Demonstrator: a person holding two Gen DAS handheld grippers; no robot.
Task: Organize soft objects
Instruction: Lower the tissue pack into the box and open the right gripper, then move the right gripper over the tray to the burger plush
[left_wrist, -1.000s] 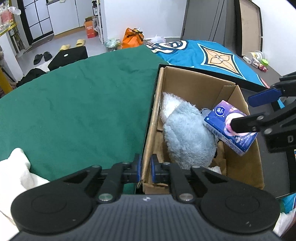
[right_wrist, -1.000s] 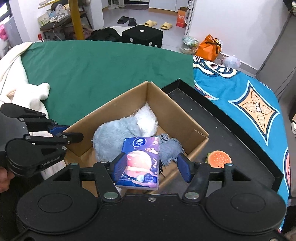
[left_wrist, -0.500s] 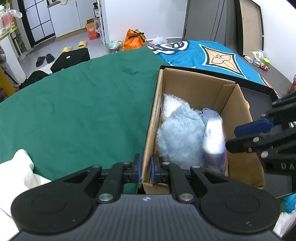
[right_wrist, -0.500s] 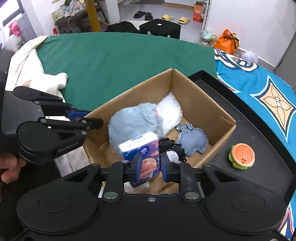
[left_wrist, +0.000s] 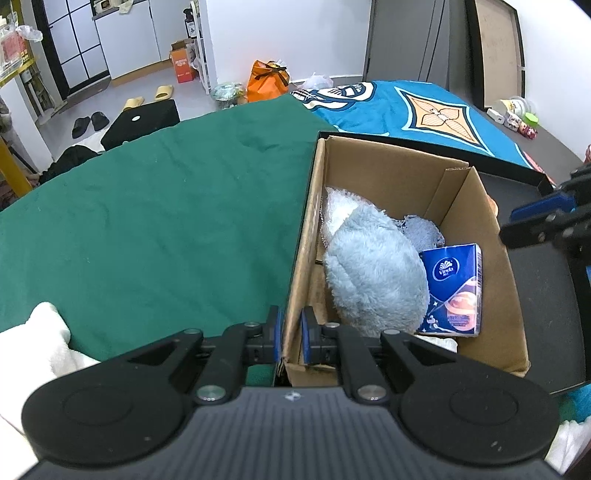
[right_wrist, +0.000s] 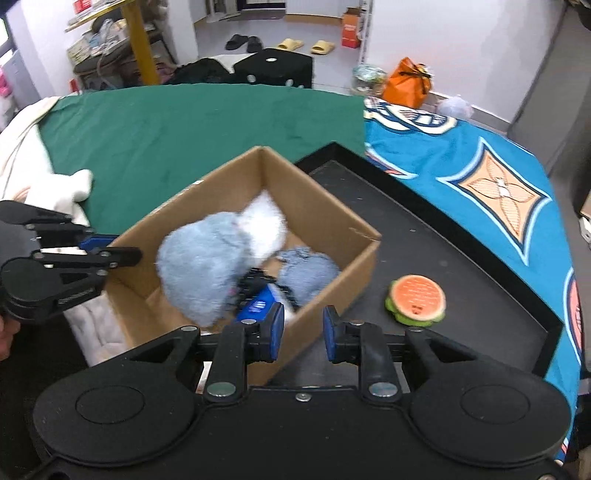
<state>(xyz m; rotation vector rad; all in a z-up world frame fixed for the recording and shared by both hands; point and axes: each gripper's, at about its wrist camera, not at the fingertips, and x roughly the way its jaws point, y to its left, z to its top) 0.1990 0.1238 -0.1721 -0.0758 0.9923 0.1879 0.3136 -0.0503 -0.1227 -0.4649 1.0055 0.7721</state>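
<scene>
A cardboard box (left_wrist: 480, 206) (right_wrist: 321, 206) stands in a black tray. Inside lie a fluffy blue-grey plush (left_wrist: 373, 273) (right_wrist: 199, 258), a white fluffy piece (left_wrist: 338, 210), a small blue knit item (left_wrist: 421, 230) (right_wrist: 306, 271) and a blue tissue pack (left_wrist: 456, 290) (right_wrist: 258, 304). My left gripper (left_wrist: 291, 336) is shut on the box's near left wall. My right gripper (right_wrist: 303, 332) is open and empty, just above the box's near right edge; it also shows at the right in the left wrist view (left_wrist: 543, 218). A burger-shaped soft toy (right_wrist: 415, 299) lies on the tray beside the box.
The black tray (right_wrist: 480, 280) sits between a green cloth (left_wrist: 147, 206) and a blue patterned cloth (right_wrist: 480, 184). White fabric (left_wrist: 40, 339) lies at the near left. The floor beyond holds slippers, an orange bag (left_wrist: 267, 79) and a black stool.
My right gripper let go of the tissue pack, which now lies in the box beside the plush. The right gripper opened and drew back. The left gripper kept its hold on the box wall.
</scene>
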